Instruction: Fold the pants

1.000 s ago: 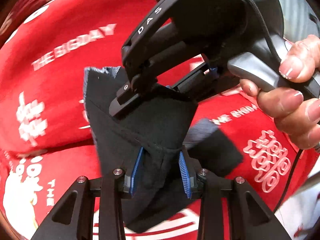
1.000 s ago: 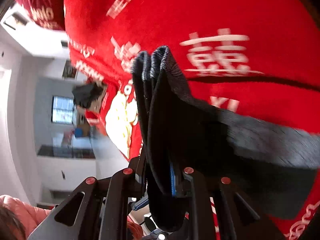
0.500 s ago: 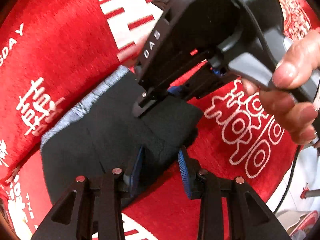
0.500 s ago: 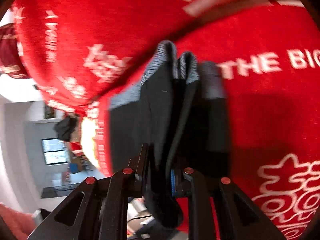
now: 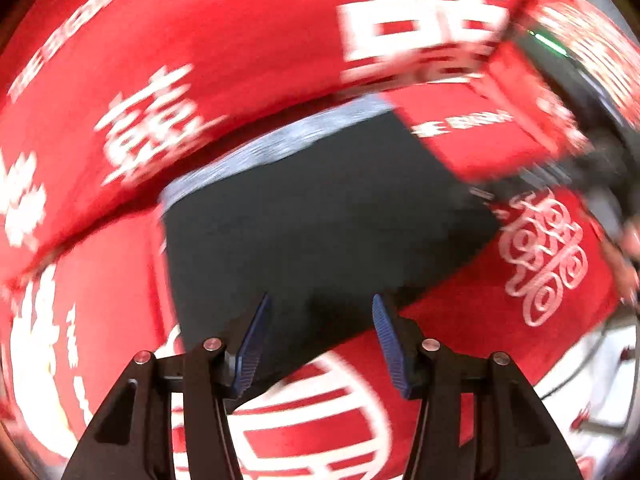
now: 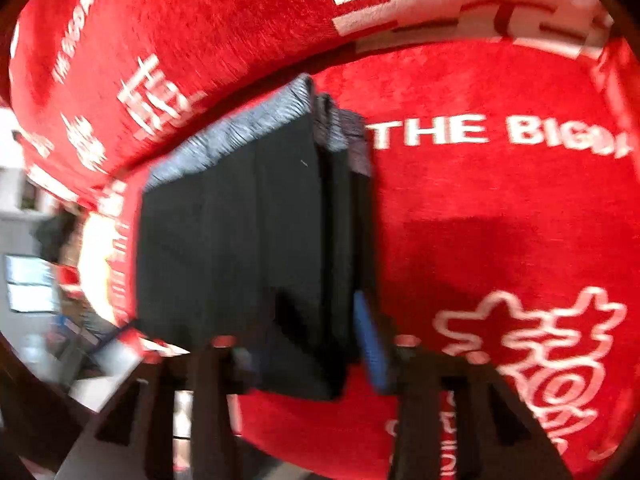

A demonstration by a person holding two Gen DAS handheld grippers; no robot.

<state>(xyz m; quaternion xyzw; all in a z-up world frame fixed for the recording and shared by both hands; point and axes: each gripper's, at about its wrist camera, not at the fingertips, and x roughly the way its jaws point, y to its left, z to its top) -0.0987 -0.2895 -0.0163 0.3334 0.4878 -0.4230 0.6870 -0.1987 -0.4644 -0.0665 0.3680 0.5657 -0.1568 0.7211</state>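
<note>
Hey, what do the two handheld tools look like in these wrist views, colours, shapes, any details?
The left tool has two black skeletal fingers with triangular cut-outs and silver screw heads, tipped with ribbed blue pads. The right tool looks alike but blurred: black fingers, one blue pad showing, its screw heads reddish. No sleeves show.

On the red blanket (image 6: 500, 220) I read white letters "THE BIG" at 2 o'clock from my right wrist view, cut off at the rim. At 10 o'clock a blurred "THE BIGDAY" runs up the fold. Large white Chinese characters are printed across it too.
</note>
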